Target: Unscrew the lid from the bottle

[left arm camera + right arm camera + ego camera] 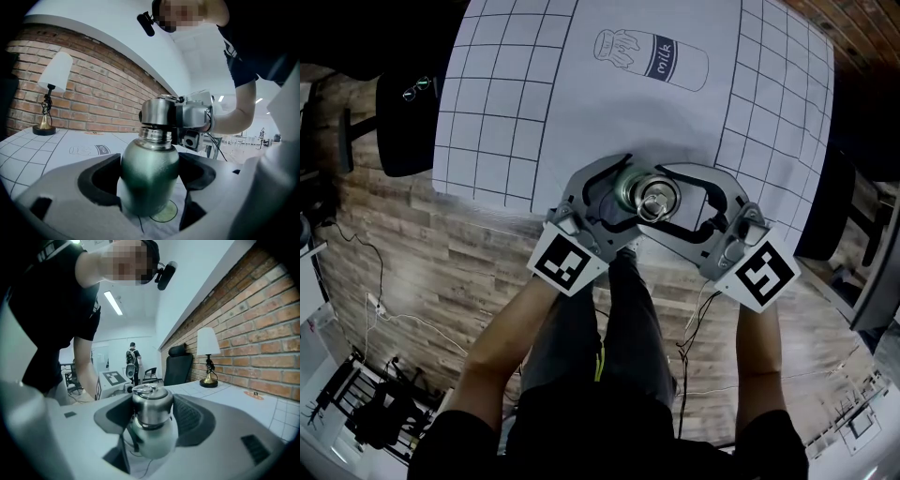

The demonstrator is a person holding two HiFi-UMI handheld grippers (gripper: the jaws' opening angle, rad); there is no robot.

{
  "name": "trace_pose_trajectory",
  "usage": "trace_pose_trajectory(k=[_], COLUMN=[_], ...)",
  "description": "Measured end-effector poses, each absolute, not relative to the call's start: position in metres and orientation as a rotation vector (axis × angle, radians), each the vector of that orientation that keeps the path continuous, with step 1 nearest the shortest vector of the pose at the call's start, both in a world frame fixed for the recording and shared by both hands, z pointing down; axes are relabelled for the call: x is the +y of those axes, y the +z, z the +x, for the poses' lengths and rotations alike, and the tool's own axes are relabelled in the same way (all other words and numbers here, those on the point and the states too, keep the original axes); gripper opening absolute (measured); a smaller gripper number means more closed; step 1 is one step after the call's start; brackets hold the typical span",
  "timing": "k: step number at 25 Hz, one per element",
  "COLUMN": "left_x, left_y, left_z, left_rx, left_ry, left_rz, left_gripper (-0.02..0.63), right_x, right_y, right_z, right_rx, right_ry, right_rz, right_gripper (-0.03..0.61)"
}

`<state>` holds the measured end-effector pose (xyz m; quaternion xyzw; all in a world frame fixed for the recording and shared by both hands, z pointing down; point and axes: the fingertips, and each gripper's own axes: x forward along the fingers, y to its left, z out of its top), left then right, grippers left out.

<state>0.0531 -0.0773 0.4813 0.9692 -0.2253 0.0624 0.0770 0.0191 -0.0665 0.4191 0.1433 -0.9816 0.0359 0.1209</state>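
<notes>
Currently the bottle (150,173) is stood upright on the white gridded mat (675,112), near its front edge, below the printed milk drawing (652,58). Its green body is clamped by the left gripper (149,187), with the pads pressed on both sides. The steel lid (151,401) is caught between the jaws of the right gripper (151,411). Both pads are laid against it, so it is taken as gripped. Both grips needed for the job are thus set. The lid is seen seated level on the neck, and no gap is shown between it and the metal collar under it. Whether any thread has been loosened cannot be told. Progress is judged early to middle: body secured, lid grasped, removal not yet done. Left to do: the lid is to be turned off the threads, likely over several re-grips, with the body kept fixed, and then lifted clear.
</notes>
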Motion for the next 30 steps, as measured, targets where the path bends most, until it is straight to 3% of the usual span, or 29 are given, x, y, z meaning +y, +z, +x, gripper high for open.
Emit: trace_pose_trajectory(k=[17,30], left_x=[-0.074,-0.065], left_y=[0.496,0.460], left_z=[0.056,0.019], left_rx=[-0.576,-0.655], left_ry=[0.285,0.330], left_rz=[2.897,2.819], left_gripper=[0.383,0.387], right_x=[-0.051,-0.058], right_y=[0.391,0.345], right_z=[0.050,0.081], right_rx=[-2.778,-2.660], right_ry=[0.340,0.206], right_rz=[0.916,1.169], right_gripper=[0.265,0.265])
